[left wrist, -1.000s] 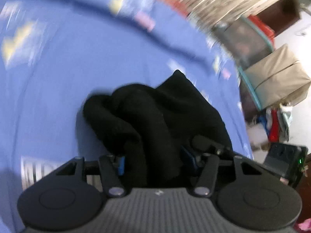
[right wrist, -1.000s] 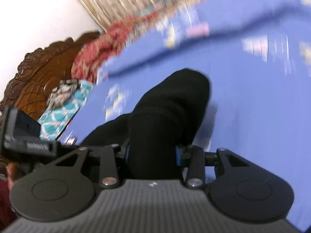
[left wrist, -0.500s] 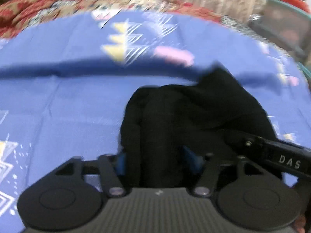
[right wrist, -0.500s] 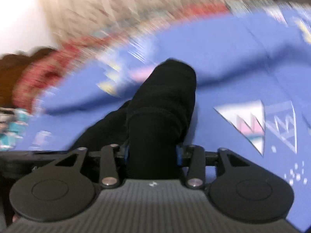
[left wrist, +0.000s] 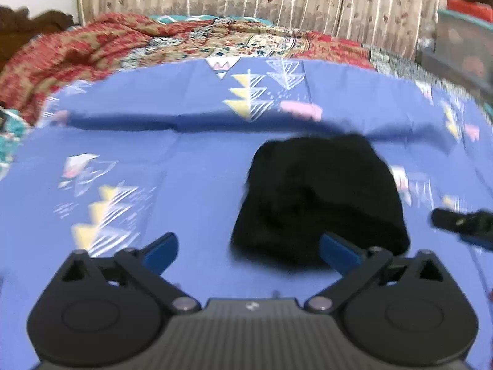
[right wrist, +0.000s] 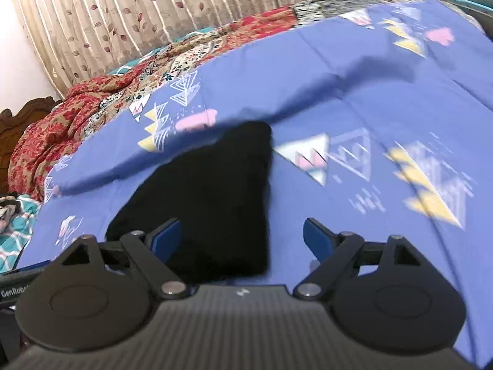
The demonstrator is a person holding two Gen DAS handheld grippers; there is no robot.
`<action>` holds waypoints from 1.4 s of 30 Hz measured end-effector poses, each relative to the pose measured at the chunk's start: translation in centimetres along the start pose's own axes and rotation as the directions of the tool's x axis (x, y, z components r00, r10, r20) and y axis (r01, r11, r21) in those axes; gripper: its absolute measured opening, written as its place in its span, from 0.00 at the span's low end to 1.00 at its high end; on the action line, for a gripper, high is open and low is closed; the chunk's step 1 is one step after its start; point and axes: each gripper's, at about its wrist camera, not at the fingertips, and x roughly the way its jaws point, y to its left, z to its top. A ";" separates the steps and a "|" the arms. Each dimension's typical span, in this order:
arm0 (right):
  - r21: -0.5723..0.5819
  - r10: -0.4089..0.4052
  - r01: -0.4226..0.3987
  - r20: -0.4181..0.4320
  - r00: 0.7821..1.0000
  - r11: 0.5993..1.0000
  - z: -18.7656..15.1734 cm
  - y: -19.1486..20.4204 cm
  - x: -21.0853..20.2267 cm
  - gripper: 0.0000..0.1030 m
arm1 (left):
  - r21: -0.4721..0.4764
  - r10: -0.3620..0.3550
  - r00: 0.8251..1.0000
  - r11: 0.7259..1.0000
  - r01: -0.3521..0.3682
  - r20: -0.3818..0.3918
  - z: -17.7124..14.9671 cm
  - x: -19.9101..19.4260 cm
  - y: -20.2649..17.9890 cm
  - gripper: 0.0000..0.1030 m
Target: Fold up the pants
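Note:
The black pants (left wrist: pixel 317 197) lie in a folded bundle on the blue patterned bedsheet (left wrist: pixel 154 160). My left gripper (left wrist: pixel 249 248) is open and empty, just in front of the bundle's near left edge. In the right wrist view the pants (right wrist: pixel 222 197) lie between and beyond the fingers, nearer the left one. My right gripper (right wrist: pixel 243 237) is open and holds nothing. The tip of the right gripper shows at the right edge of the left wrist view (left wrist: pixel 462 222).
A red floral blanket (left wrist: pixel 92 46) is bunched along the far side of the bed, with a leaf-patterned curtain (left wrist: pixel 246 0) behind it. A raised fold in the sheet (right wrist: pixel 308 92) runs just behind the pants. A carved wooden headboard (right wrist: pixel 12 123) is at the left.
Both grippers were shut on the black pants and have opened and let go. The pants now lie on the sheet, and both grippers have drawn back a little.

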 end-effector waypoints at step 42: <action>0.036 0.017 -0.011 -0.165 0.986 0.999 -17.4 5.6 -11.2 1.00 | 0.040 0.143 0.977 0.990 -0.139 -0.160 -17.2 -13.4 0.4 1.00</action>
